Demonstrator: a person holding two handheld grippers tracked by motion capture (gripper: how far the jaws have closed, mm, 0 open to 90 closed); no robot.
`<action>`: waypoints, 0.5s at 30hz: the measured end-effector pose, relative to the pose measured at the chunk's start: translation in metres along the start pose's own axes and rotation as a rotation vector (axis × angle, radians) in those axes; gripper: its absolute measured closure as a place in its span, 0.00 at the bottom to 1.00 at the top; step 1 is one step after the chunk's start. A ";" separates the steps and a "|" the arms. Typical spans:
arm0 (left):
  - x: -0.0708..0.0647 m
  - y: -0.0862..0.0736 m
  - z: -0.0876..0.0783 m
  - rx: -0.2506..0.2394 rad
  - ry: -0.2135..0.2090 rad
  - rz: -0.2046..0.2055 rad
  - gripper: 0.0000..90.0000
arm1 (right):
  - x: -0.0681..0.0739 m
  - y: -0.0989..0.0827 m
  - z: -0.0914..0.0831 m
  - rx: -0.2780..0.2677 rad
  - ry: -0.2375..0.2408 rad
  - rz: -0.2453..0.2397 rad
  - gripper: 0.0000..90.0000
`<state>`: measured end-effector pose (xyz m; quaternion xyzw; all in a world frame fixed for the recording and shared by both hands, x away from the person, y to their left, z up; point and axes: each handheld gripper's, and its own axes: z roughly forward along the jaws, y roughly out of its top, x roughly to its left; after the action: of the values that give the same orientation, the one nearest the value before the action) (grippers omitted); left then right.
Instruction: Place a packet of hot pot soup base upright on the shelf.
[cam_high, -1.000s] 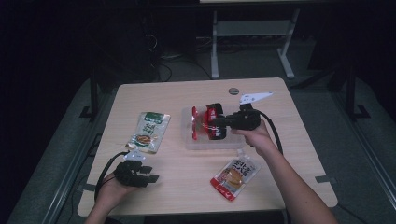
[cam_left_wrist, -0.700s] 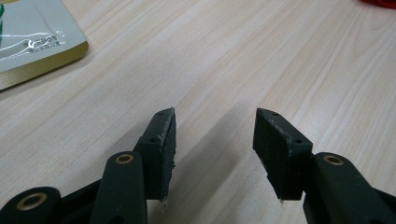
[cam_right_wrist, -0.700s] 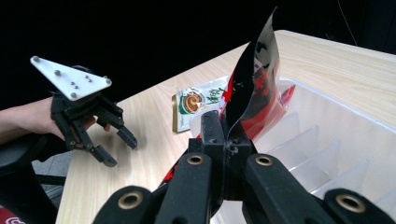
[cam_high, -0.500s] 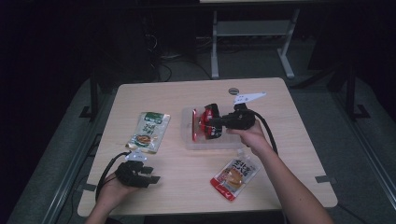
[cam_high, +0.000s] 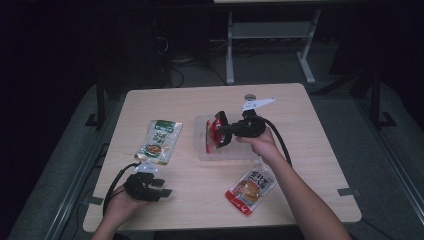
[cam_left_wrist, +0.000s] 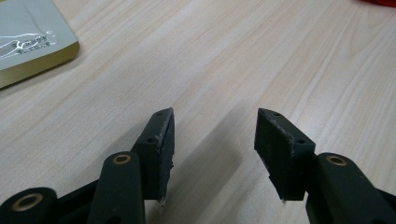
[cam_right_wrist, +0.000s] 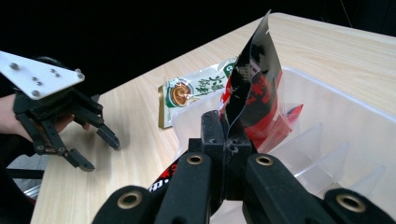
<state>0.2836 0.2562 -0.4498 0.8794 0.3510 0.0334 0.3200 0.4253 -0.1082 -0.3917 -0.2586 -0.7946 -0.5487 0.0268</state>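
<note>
Honestly, over the counter's (cam_high: 310, 150) clear divided bin (cam_right_wrist: 355, 140) the right tool (cam_right_wrist: 227, 140) is clamped on the red-black pouch's (cam_right_wrist: 252, 88) edge; looks light, floppy, slick, so pinch a seam; left tool (cam_left_wrist: 212, 140) open, empty.

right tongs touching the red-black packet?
Touching. In the right gripper view the right tongs are shut on the red-black packet, above the clear bin.

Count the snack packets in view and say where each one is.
3: a green packet flat on the table's left, an orange packet flat near the front edge, and a red-black packet clamped in the right gripper over the clear tray.
</note>
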 end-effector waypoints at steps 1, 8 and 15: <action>0.000 0.000 0.000 0.000 0.000 0.000 0.53 | 0.000 0.000 0.002 0.004 -0.002 -0.003 0.99; -0.001 0.000 0.000 0.005 -0.007 -0.005 0.52 | -0.001 0.002 0.013 0.027 -0.016 -0.007 0.99; -0.001 0.000 0.001 0.009 -0.009 -0.002 0.52 | -0.001 0.001 0.020 0.051 -0.032 -0.017 0.99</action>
<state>0.2833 0.2555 -0.4502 0.8806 0.3508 0.0275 0.3174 0.4316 -0.0907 -0.3995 -0.2600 -0.8106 -0.5244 0.0161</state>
